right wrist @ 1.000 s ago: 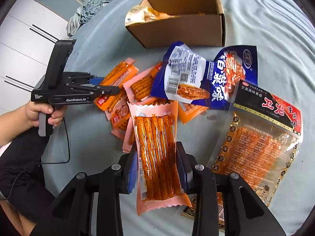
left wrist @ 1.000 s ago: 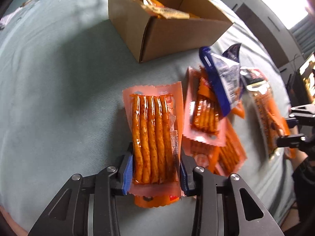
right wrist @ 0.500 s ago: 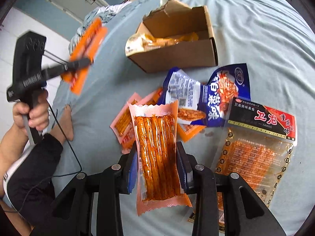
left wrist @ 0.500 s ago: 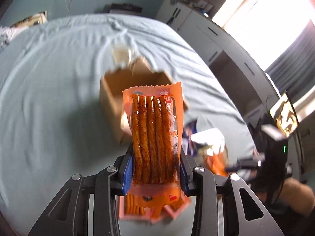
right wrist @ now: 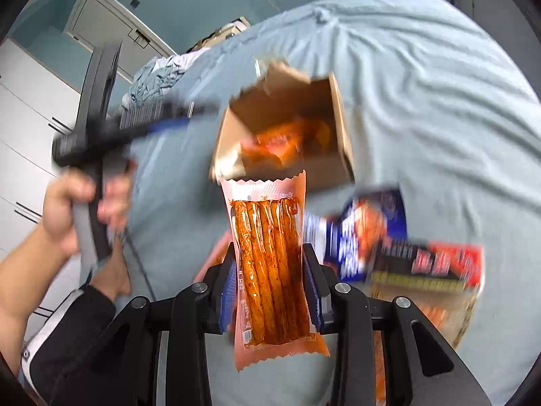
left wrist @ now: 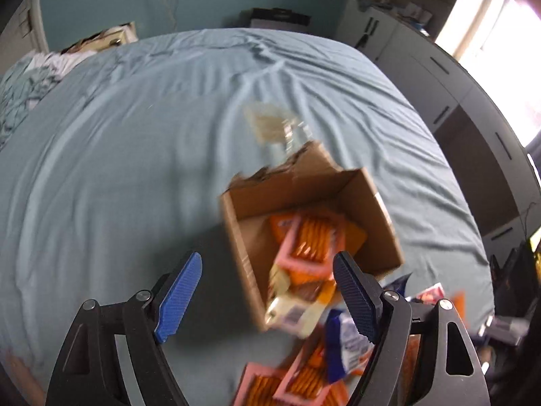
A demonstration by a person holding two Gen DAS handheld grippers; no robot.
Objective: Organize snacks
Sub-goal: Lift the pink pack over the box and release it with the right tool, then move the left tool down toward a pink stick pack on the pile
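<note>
My left gripper (left wrist: 267,260) hangs above the open cardboard box (left wrist: 304,182), its jaws opening, with nothing between the blue pads. A pink packet of orange sticks (left wrist: 311,240) lies blurred inside the box on other packets. My right gripper (right wrist: 270,260) is shut on a second pink packet of orange sticks (right wrist: 267,270), held upright just short of the box (right wrist: 280,101). In the right wrist view the left gripper (right wrist: 175,121) is a dark blur left of the box, gripped by a hand (right wrist: 67,209).
Loose snacks lie on the blue bedsheet (left wrist: 135,152) near the box: pink-orange packets (left wrist: 297,379), a blue packet (right wrist: 372,230) and a large black-red packet (right wrist: 432,270). Bedding is bunched at the far left, with cupboards along the right.
The left gripper rose over the box, opened and let go of its packet, which now lies in the box. The right gripper lifted its packet toward the box.
</note>
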